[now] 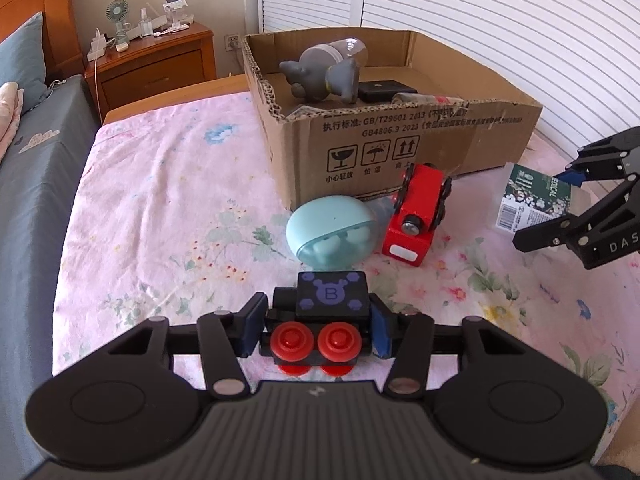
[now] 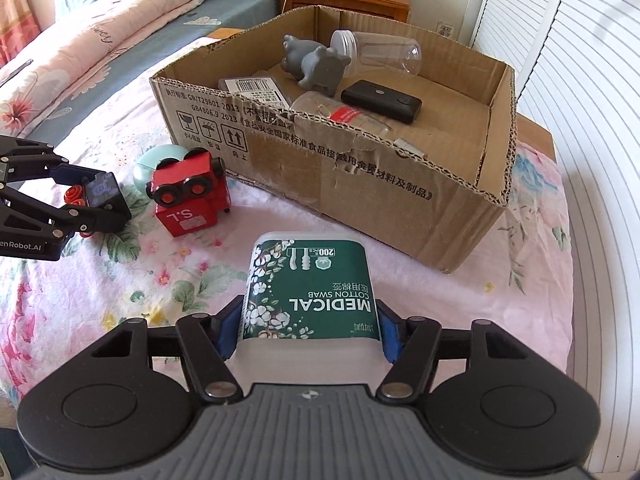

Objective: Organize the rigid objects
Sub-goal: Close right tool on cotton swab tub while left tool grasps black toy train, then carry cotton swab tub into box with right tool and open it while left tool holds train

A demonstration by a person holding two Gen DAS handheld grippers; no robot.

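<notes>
My left gripper (image 1: 318, 322) is shut on a black toy train car (image 1: 332, 300) with red wheels and a purple "B", its blue pads against both sides, low over the flowered pink sheet. That gripper (image 2: 100, 197) with the car also shows at the left of the right wrist view. My right gripper (image 2: 310, 330) is shut on a green "Medical Cotton Swab" box (image 2: 312, 292) lying on the sheet, pads touching its two sides. From the left wrist view the swab box (image 1: 528, 200) sits at the right between the right gripper's fingers (image 1: 576, 174).
An open cardboard box (image 2: 360, 204) (image 1: 400, 148) stands behind, holding a grey toy animal (image 2: 316, 62), a clear jar (image 2: 380, 50), a black power bank (image 2: 380, 100) and other items. A red toy train (image 1: 416, 216) and a mint earbud case (image 1: 332, 236) lie before it. A bed and nightstand are at the left.
</notes>
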